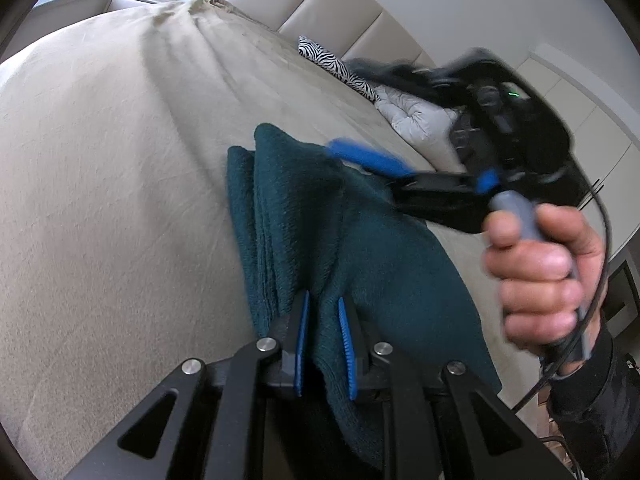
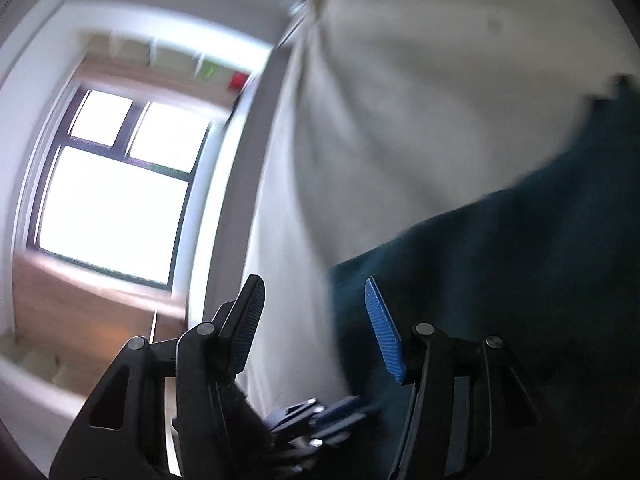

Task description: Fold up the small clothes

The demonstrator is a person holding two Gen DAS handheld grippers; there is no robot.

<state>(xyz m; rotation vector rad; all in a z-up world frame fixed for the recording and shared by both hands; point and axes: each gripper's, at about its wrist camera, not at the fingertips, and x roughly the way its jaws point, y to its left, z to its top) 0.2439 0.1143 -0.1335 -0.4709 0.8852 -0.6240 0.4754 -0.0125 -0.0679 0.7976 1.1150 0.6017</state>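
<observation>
Black hand-held gripper with blue ribbed pads, silver screws; dark sleeve.

A bedroom in a home. Ahead of the left tongs spreads a wide bed under a beige cover, ending at a padded cream headboard. A zebra-print pillow and a white quilt lie beyond and right. A bedside table stands at the far left corner. Left of the right tongs, a bright window.

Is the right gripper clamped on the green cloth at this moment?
No, the right gripper stands open with nothing between its pads, the green cloth beside it.
</observation>
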